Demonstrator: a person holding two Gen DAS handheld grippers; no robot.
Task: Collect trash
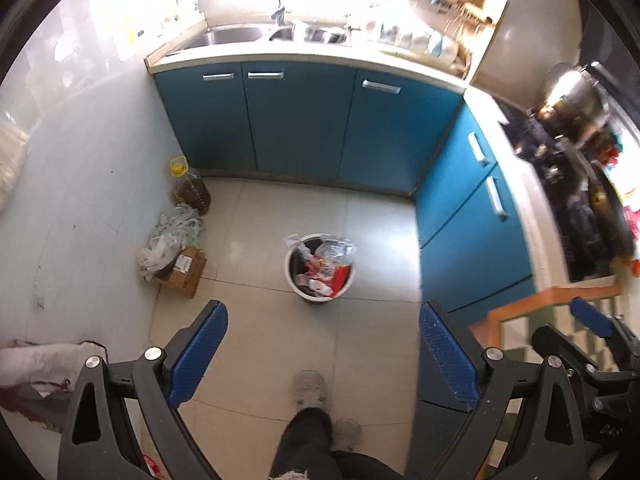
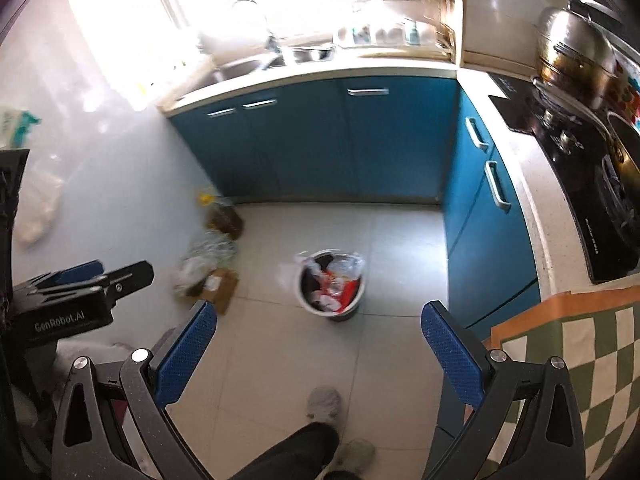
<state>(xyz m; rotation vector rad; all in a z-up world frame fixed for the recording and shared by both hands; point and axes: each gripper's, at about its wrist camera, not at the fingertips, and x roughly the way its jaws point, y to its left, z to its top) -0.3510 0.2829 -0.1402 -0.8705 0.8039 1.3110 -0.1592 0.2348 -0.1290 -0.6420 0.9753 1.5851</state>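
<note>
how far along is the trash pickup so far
Done: the bin on the floor already holds wrappers. In hand: nothing; left tongs and right tongs are open and empty. Left: the plastic bags and cardboard box by the wall.

Full trash bin (image 2: 331, 286) on floor beyond parted right hand-held gripper (image 2: 320, 318)

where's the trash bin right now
The trash bin stands on the tiled floor mid-frame in both wrist views, ahead of the open grippers, with the cardboard box to its left.
</note>
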